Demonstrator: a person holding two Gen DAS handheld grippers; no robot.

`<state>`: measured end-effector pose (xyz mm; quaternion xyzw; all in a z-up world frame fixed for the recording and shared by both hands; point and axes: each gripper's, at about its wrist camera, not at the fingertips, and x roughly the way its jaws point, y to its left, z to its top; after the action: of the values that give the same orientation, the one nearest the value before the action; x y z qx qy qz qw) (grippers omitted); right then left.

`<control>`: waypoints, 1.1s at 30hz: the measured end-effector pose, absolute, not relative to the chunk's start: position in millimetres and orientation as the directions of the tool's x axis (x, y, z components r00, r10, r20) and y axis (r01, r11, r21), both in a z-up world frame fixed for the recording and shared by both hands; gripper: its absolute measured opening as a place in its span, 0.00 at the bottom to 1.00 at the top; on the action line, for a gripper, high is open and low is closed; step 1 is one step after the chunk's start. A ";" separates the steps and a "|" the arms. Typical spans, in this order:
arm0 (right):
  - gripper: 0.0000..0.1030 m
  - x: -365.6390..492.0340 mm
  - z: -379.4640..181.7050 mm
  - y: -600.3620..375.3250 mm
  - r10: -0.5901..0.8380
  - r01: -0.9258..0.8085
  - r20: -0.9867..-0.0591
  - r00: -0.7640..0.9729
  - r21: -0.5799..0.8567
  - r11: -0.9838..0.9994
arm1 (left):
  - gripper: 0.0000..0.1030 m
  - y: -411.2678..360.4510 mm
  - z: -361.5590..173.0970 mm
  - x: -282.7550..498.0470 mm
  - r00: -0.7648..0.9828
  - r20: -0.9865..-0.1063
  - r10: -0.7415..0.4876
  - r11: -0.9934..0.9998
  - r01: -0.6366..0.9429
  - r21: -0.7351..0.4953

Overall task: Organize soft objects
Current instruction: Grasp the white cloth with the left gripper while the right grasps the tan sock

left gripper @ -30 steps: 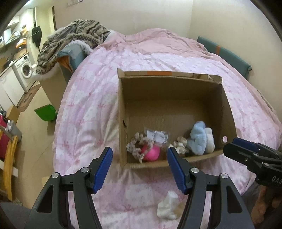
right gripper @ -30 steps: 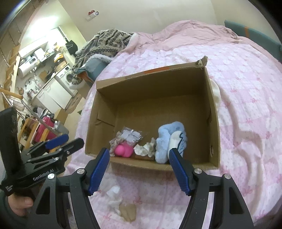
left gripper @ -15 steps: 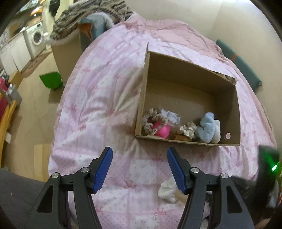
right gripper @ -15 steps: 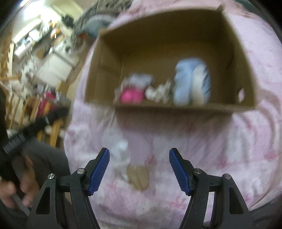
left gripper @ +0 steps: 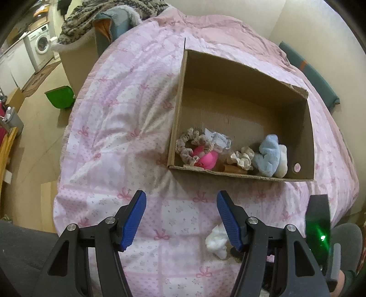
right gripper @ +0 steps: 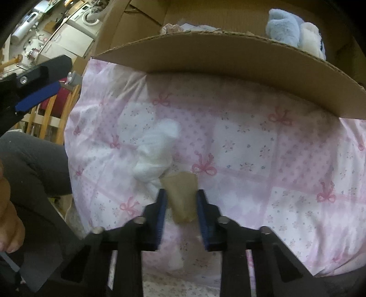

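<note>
A cardboard box (left gripper: 180,96) lies on the pink bed and holds scrunchies (left gripper: 189,146), a pink soft toy (left gripper: 207,158) and a blue and white plush (left gripper: 270,155). My right gripper (right gripper: 180,196) is low on the quilt in front of the box (right gripper: 228,57), its fingers closed on a tan soft piece (right gripper: 181,196). A white sock (right gripper: 157,150) lies just left of it, touching; it also shows in the left wrist view (left gripper: 217,239). My left gripper (left gripper: 180,217) is open and empty above the quilt, short of the box.
The pink quilt (left gripper: 114,128) covers the bed. A pile of blankets (left gripper: 96,20) sits at the far left corner. A green bin (left gripper: 60,97) and a washing machine (left gripper: 41,43) stand on the floor to the left. The bed edge is near me.
My right gripper has dropped to the quilt in front of the box and closed on the tan piece. My left gripper has pulled back and stays open.
</note>
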<state>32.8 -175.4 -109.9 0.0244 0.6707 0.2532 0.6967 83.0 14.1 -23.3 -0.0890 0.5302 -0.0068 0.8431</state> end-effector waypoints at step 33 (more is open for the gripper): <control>0.12 50.1 -74.5 -237.0 0.402 -0.098 -0.900 0.170 0.390 0.916 | 0.42 -69.4 -122.5 76.6 0.153 -0.975 -0.160 0.984 0.102 -0.146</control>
<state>50.1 -237.0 -74.5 0.1219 0.6227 0.1654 0.7550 76.6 -69.4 -122.5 -0.0227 0.6449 -0.0864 0.7591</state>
